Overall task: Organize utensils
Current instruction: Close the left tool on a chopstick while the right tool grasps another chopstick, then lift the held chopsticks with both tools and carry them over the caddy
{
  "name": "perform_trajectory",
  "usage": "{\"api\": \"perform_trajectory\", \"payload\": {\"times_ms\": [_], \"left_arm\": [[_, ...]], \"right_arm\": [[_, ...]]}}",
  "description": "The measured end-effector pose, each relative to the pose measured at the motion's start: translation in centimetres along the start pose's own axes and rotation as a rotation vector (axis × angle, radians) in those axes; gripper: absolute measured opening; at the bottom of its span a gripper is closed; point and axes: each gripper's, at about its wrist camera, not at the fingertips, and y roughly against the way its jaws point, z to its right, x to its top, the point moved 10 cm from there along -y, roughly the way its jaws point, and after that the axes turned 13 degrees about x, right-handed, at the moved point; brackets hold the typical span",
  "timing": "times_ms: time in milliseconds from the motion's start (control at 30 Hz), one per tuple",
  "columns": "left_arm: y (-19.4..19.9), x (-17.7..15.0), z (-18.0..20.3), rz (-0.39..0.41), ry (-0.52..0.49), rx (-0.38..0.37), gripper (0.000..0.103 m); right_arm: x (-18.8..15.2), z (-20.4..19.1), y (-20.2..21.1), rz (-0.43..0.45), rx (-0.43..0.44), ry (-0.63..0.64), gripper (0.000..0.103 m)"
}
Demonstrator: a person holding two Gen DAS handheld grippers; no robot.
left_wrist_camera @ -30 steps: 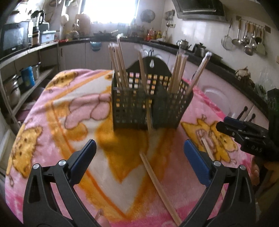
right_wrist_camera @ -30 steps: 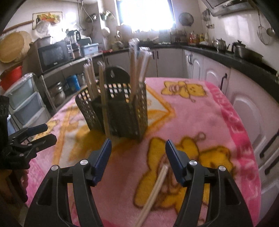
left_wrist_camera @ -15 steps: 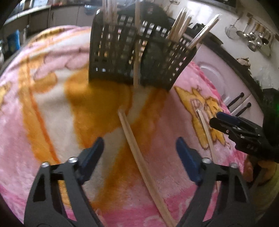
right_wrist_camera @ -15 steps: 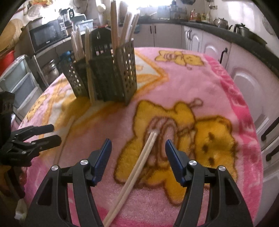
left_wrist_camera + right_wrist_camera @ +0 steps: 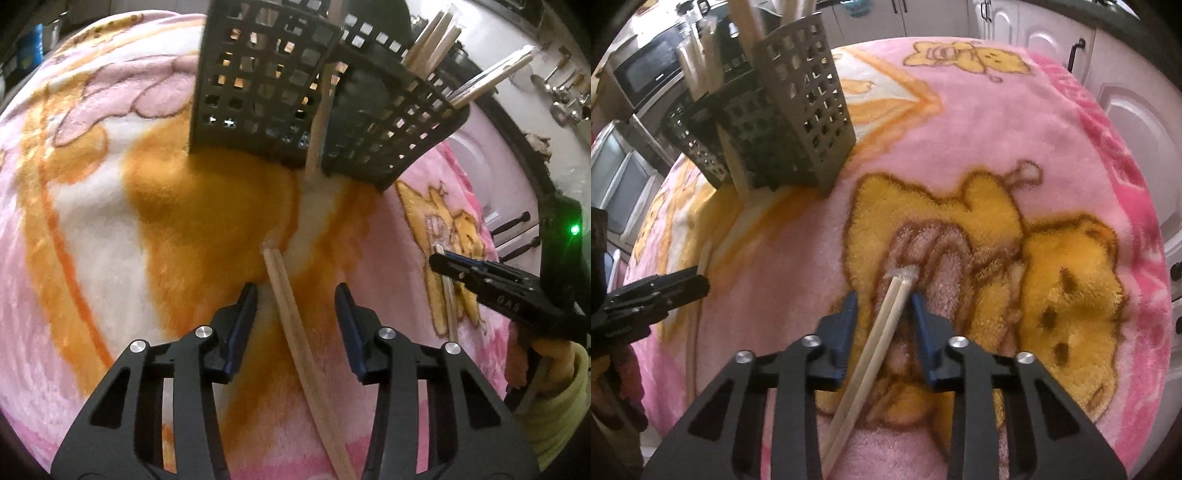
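A pair of pale wooden chopsticks (image 5: 284,291) lies on the pink and orange blanket (image 5: 92,221). My left gripper (image 5: 295,299) straddles its far end, jaws closing, with gaps to both pads. A second, wrapped pair of chopsticks (image 5: 892,314) lies on the bear print between the closing jaws of my right gripper (image 5: 882,301). The right pad sits near it and a gap shows on the left. The dark perforated utensil holder (image 5: 277,92) (image 5: 798,122) stands beyond, with several chopsticks upright inside and one chopstick (image 5: 317,122) leaning against its outside.
The right gripper (image 5: 443,260) shows at the right of the left wrist view, over a yellow sleeve (image 5: 561,387); the left gripper (image 5: 698,282) shows at the left of the right wrist view. White cabinets (image 5: 1126,110) stand behind the blanket-covered table. A microwave (image 5: 650,70) sits at the far left.
Both grippers have come down toward the blanket and tipped more steeply. Each pair of jaws has narrowed around its chopsticks. The holder now fills the top of both views.
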Motion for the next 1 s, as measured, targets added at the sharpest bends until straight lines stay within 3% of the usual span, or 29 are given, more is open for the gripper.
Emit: {"api": "perform_trajectory", "payload": {"times_ms": [100,200,300,400,500,667,767,1000], "left_arm": [[-0.5,0.9,0.1,-0.042,-0.002,0.007,0.03],[-1.1,1.5,-0.1,-0.063,-0.027,0.052,0.009],[-1.3,1.9,-0.4,-0.076,-0.021,0.039,0.006],[-0.7,2.3,-0.5,-0.041,-0.037,0.023,0.004],[1.2,3.1,-0.2,0.032,-0.02,-0.04,0.004],[5.8,5.3,0.2,0.207,-0.088,0.009,0.002],[8.8,6.7,1.2,0.319,-0.13,0.044,0.001],[14.0,9.8,1.6,0.483,-0.143,0.061,0.001]], "right_arm": [[0.4,-0.1,-0.1,-0.001,0.042,-0.032,0.01],[0.7,-1.2,0.2,0.011,0.095,-0.023,0.006],[1.1,-2.8,0.9,0.049,0.129,0.012,0.006],[1.5,-4.2,1.7,0.093,0.165,0.036,0.006],[2.1,-5.5,3.0,0.145,0.189,0.07,0.006],[3.8,-7.8,5.5,0.259,0.242,0.104,0.006],[5.4,-9.6,7.6,0.372,0.276,0.138,0.006],[8.7,-12.9,12.5,0.605,0.245,0.263,0.006]]}}
